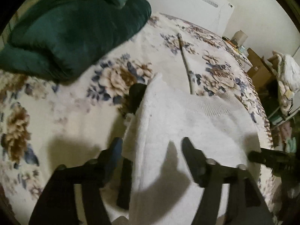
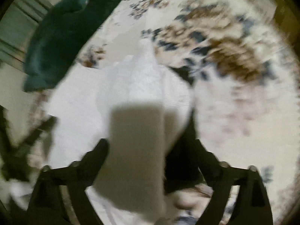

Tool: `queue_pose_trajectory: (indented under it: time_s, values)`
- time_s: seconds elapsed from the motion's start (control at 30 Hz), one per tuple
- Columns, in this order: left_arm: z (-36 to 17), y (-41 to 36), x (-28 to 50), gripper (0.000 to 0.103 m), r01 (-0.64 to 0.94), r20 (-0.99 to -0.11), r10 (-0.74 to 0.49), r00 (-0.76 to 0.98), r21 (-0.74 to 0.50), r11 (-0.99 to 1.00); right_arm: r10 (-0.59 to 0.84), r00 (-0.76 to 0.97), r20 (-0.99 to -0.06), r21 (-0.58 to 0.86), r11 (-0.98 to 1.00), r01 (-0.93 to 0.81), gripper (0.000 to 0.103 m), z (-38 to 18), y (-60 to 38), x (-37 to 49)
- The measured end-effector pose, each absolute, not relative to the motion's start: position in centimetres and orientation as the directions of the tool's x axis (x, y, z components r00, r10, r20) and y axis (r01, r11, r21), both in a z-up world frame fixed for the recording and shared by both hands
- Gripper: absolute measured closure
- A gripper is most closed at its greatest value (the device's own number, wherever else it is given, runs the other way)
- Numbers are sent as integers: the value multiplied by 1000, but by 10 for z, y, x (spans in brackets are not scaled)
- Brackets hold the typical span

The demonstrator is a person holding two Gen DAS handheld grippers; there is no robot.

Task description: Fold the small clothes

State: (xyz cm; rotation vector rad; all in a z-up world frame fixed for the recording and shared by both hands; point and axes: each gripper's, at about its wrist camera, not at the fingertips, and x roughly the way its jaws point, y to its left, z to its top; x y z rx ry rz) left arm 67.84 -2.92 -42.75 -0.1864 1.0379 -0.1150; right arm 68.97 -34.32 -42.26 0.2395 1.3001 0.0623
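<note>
A white fuzzy garment [image 1: 187, 123] lies on the floral blanket [image 1: 65, 116]. My left gripper [image 1: 151, 146] is open, its fingers on either side of the garment's left folded edge, just above it. In the right wrist view, which is blurred, the white garment [image 2: 142, 86] hangs or is lifted in front of my right gripper [image 2: 148, 146]. A fold of it lies between the open fingers; whether they pinch it I cannot tell. The right gripper also shows at the right edge of the left wrist view [image 1: 270, 159].
A dark green cushion [image 1: 75, 35] lies at the back left of the bed, and also shows in the right wrist view [image 2: 61, 37]. A thin stick [image 1: 184, 60] lies on the blanket behind the garment. Boxes and piled cloth [image 1: 285, 71] stand beyond the bed's right edge.
</note>
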Motion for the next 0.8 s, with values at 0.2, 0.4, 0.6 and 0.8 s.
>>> queue_pose_trajectory:
  time_s: [0.2,0.4,0.6,0.8]
  values:
    - [-409,-42,646,0,-8,-852,-76,518,-94,996,-88,311,-946,-49,990,130,0,-396,-323,643]
    - [-374,-49,607,0,-36,-860,-19,510,-43,998,-157,364,-918,-90,977,196,0,-354,-319,594]
    - [-315,-53,560,0,-38,-842,-22,538,-50,998,-202,422,-884,-122,970,209,0,-282,-307,541]
    - [-241,-67,505,0,-28,-805,-10,594,-32,999,-233,497,-836,-143,967,213,0,-195,-293,483]
